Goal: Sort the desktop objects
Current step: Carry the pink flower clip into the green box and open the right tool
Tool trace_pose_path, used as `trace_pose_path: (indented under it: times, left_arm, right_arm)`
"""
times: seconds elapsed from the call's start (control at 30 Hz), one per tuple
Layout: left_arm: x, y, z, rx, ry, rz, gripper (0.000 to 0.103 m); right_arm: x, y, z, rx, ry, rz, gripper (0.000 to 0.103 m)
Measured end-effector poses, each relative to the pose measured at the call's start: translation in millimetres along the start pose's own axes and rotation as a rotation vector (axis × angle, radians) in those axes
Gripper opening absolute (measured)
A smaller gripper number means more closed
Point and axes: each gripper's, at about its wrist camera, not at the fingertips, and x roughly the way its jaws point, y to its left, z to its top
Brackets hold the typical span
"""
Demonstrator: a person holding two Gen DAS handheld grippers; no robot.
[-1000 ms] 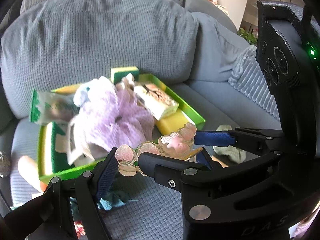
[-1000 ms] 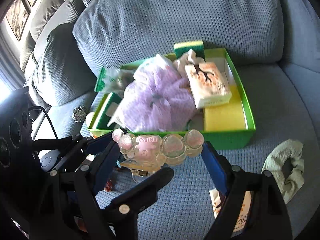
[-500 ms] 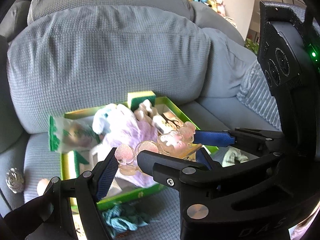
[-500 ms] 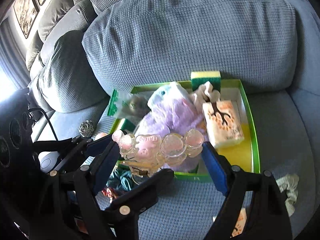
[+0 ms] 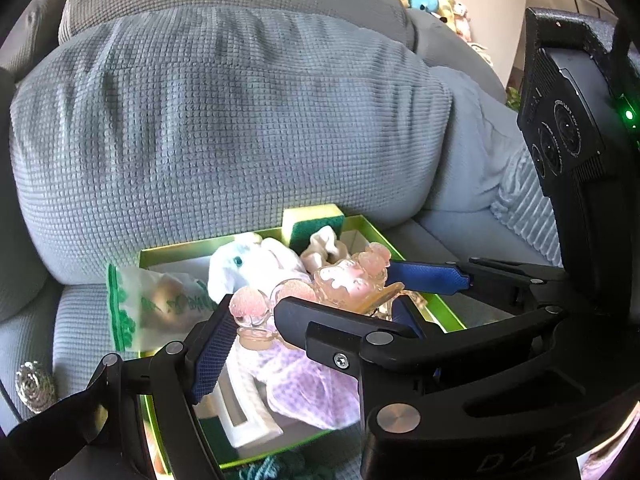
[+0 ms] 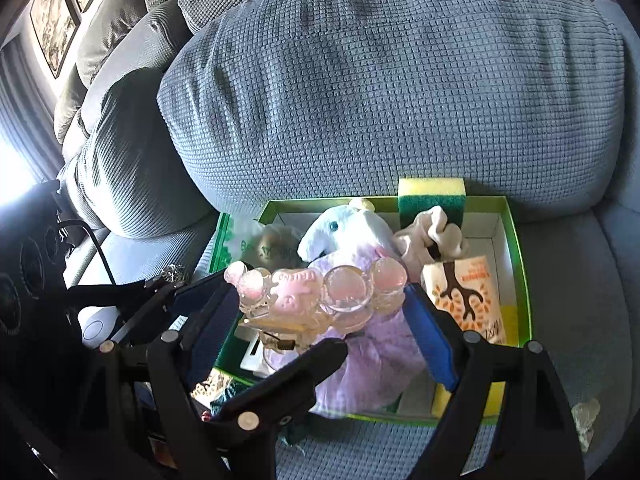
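Observation:
A clear pink hair claw clip [image 5: 320,292] with round bobbles is held between both grippers above a green box [image 5: 448,312]. My left gripper [image 5: 320,312] is shut on the clip's ends. In the right wrist view my right gripper [image 6: 324,312] is shut on the same clip [image 6: 320,292], over the box [image 6: 516,240]. The box holds a lilac and white plush toy [image 6: 360,240], a yellow-green sponge [image 6: 432,196], a cream scrunchie [image 6: 436,232], an orange tissue pack [image 6: 468,296] and a green-printed bag [image 5: 152,304].
The box sits on a grey sofa seat against a big grey back cushion [image 6: 380,80]. A steel scourer [image 5: 32,384] lies left of the box. A teal scrunchie [image 5: 272,468] lies at its near edge. A pale green scrunchie [image 6: 584,420] lies at the right.
Both grippers have carried the clip up and forward, from before the box's near edge to above its contents. The views have tilted up toward the back cushion. The grip is unchanged.

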Motion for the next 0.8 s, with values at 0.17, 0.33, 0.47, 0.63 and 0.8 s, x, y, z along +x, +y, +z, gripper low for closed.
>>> trace_pose_path:
  times: [0.17,0.33,0.47,0.63,0.8]
  left_arm:
    - [11.6,6.3,1.5,-0.008,0.007,-0.001,0.078]
    - [23.3,14.8,4.6,-0.023,0.016,-0.003,0.078]
    - [32.1,21.1,4.6,-0.034,0.030,-0.004,0.078]
    - [43.4,28.7,1.8,-0.076,0.066,0.013,0.078]
    - [48.4,35.6,-3.7,-0.095,0.094,0.084,0.085]
  right_arm:
    - [10.9,-3.6,5.5,0.003,0.005,0.000,0.084]
    - [22.1,-8.3,11.1,0.011,0.007,0.000,0.084]
    - [32.0,-9.3,13.0,0.009,0.015,-0.012,0.084]
    - [42.4,-12.5,14.5,0.025,0.026,-0.048,0.086]
    - [33.6,-17.2,20.3,0.025,-0.023,-0.096,0.085]
